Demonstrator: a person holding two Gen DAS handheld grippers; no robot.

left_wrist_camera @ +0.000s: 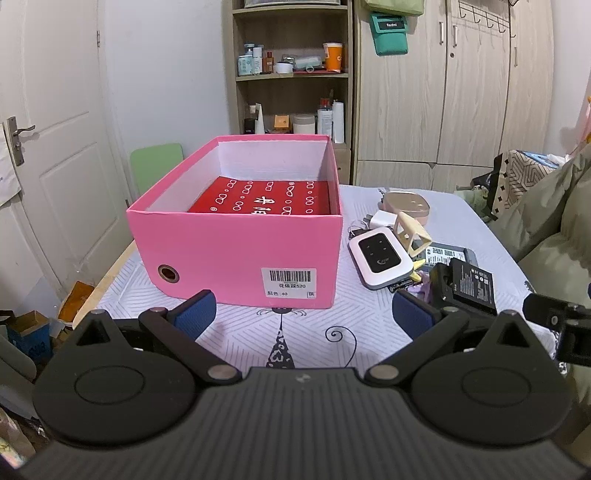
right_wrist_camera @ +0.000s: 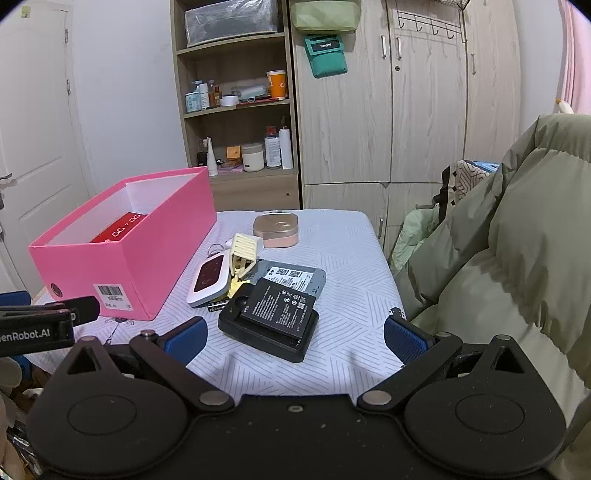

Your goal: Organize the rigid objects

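Pink box: sat on the surface, long axis running away from the left tool.
Red packet: lay flat inside.
Battery: rested tilted on its black cradle, plainest from the right.
Right tool: spread, empty.
Left tool: spread, empty.

We're in a home bedroom: wood-grain wardrobe w/ coat hooks, open shelf unit left of wardrobe w/ toiletries & cups, white panel door further left, puffy jacket right of wardrobe.
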